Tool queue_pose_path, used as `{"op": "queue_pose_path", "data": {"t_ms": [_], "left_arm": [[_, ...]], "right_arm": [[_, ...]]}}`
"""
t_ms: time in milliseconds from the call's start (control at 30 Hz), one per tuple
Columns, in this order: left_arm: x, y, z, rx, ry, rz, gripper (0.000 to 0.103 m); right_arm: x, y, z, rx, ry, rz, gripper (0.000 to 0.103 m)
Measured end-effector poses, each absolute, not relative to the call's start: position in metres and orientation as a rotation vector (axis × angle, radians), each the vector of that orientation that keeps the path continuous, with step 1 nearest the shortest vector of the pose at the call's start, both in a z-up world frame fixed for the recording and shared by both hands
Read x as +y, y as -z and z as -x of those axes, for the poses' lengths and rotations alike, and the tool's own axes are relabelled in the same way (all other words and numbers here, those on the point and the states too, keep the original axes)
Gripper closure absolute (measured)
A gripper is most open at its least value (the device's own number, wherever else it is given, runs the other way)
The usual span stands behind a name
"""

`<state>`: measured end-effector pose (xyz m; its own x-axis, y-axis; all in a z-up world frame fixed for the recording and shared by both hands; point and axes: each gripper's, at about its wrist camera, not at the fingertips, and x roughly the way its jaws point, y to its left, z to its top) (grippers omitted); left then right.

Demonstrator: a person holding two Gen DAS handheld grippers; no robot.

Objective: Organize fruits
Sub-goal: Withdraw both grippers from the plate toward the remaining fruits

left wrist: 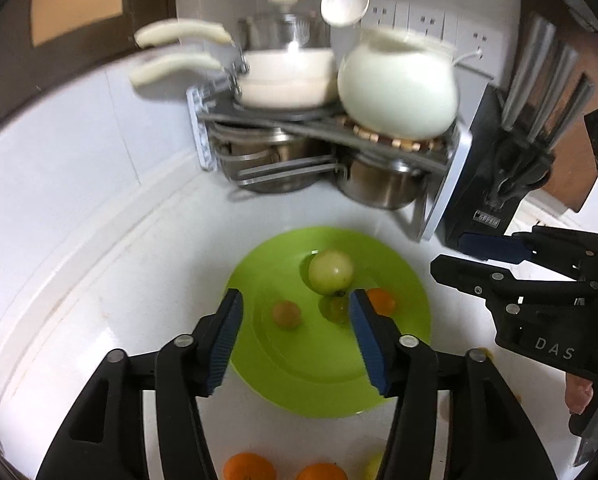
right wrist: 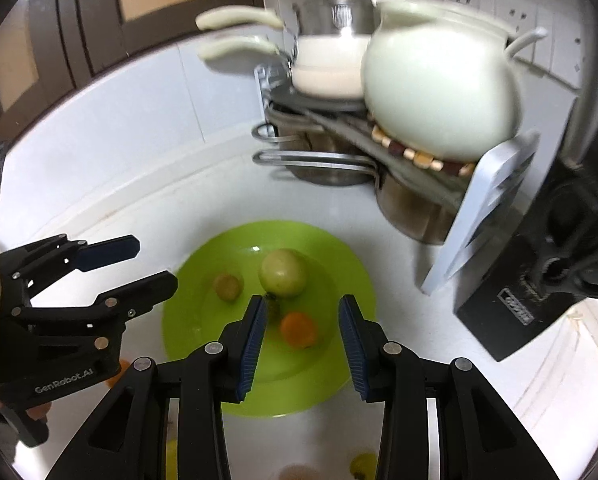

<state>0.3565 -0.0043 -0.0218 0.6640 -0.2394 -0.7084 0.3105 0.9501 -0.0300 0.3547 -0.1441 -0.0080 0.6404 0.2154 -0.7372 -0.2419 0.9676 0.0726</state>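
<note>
Left gripper [left wrist: 295, 342]: you held it wide, empty, above the plate [left wrist: 411, 332]
Right gripper [right wrist: 303, 342]: parted narrower, empty
Next: you needed an orange [left wrist: 249, 467] gripped squarely across its middle

A metal rack [left wrist: 319, 128] is set in the tabletop's [left wrist: 99, 280] far corner, loaded with a white pot [left wrist: 399, 88], cream-handled pans [left wrist: 287, 76] and steel pots [left wrist: 379, 184]; a black knife block [left wrist: 495, 176] is stood beside it.

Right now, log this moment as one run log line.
left gripper: open, empty | right gripper: open, empty | green plate: four fruits on it | counter: oranges near front edge, not yet plated
</note>
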Motion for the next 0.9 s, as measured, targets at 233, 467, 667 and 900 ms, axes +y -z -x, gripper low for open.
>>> {"op": "queue_pose_path", "data": {"t_ms": [233,467,667,900], "left_arm": [[0.001,-0.003,-0.320,0.721,0.296,-0.080,0.035],[0.001,-0.016,-0.280,0.664,0.277,-0.097,0.024],[0.000,-0.020,-0.249,0.633,0.262,-0.094,0.019],[-0.005,-0.013,-0.217,0.622,0.256,-0.089,0.017]], "right_arm": [[-0.146,-0.019,-0.319,0.755,-0.249,0.024,0.057],[-0.148,-0.033,-0.279,0.693,-0.218,0.051,0.053],[-0.149,-0.038,-0.244,0.639,-0.181,0.091,0.045],[-0.157,-0.038,-0.210,0.598,-0.143,0.104,0.040]]}}
